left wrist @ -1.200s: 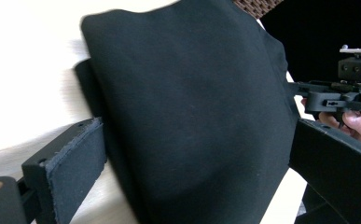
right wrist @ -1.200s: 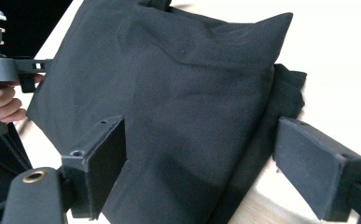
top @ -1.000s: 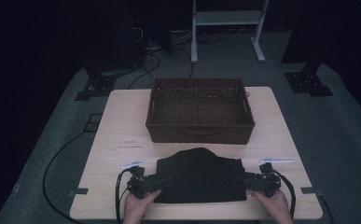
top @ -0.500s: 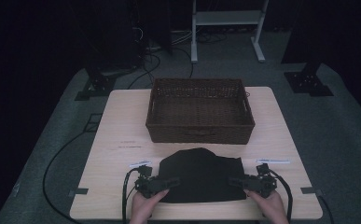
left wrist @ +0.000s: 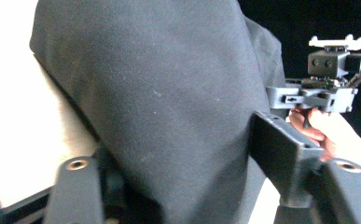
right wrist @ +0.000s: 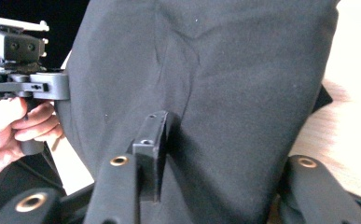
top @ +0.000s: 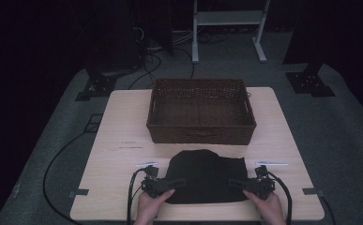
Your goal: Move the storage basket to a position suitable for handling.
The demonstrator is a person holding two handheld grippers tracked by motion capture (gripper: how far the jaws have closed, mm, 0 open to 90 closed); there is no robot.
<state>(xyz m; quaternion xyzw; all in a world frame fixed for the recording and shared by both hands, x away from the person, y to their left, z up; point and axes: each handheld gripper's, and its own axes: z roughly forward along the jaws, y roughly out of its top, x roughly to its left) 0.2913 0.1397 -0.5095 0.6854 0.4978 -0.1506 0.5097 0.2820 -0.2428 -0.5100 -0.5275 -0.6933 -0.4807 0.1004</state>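
Black cloth (top: 206, 176) flat on near half of table (top: 123, 126), between basket and near edge; front hem close to that edge. Wicker basket (top: 200, 111) just beyond cloth's far edge, narrow strip of bare wood between.

Left gripper (top: 159, 183) at cloth's left edge, right gripper (top: 254, 183) at right edge, each in a hand (top: 152, 206) entering from below.

Left gripper view: cloth (left wrist: 169, 107) bunched up between the jaws, jaws just been closing, partly closed; one jaw against the fabric, other side hidden under the fold, so cannot tell if pinched. Right gripper (left wrist: 329, 79) visible across cloth.

Right gripper view: jaws just been closing, cloth (right wrist: 215, 84) between them; left jaw pressed into a crease, right one buried under fabric; firm grip not confirmable.

Bare wood left and right of cloth, with two pale tape strips (top: 146, 163) beside it. Wide open margins either side of basket.
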